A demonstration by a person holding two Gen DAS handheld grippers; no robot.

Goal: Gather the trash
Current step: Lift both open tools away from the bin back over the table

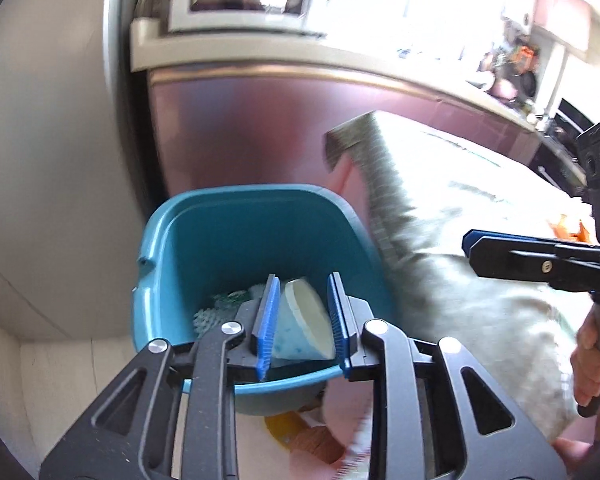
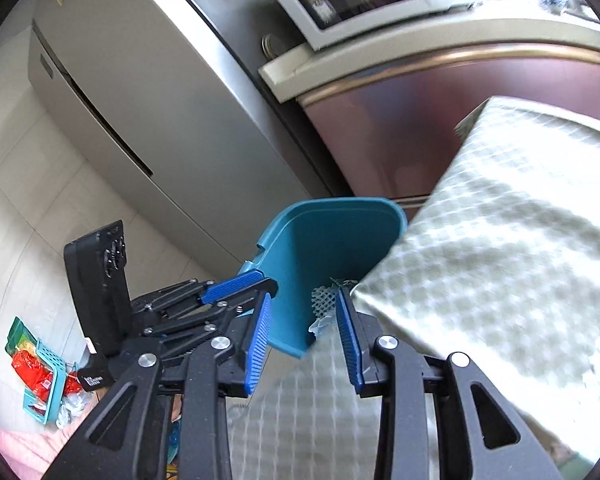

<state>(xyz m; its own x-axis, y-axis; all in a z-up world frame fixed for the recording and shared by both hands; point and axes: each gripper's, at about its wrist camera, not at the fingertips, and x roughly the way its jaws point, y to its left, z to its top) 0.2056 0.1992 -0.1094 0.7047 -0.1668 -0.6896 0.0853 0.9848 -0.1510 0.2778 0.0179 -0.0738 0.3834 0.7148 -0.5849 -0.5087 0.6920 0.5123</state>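
Your left claw (image 1: 303, 322) is standing partly open over the teal plastic bin (image 1: 204, 240), w/ nothing pinched. A pale blue-speckled paper cup (image 1: 304, 328) is showing between its blue ribbed pads (image 1: 269, 320), but it is lying on its side down in the bin; whether a pad is brushing it you can't tell from here. Beside the cup, white-and-green foam netting (image 1: 220, 306) is sitting at the bin's bottom.

Your right claw (image 2: 305, 340) is also standing partly open & gripping nothing. It is hanging just past the edge of the worktop covered in pale green checked cloth (image 2: 520, 240), w/ its right pad right against the cloth's corner. Between the pads, the bin's near rim & a scrap of the netting (image 2: 324, 300) are showing.

Room: the bin is wedged close to the worktop's corner on one side, w/ the maroon cabinet front (image 1: 260, 128) behind it, so the approach there is tight. The other side is opening onto pale floor tiles (image 2: 16, 184) & the grey fridge (image 2: 140, 100). In the right wrist view your left claw is crossing just left of the right one, nearly touching. A small teal basket w/ red packets (image 2: 40, 368) is sitting on the floor, well apart from the bin.
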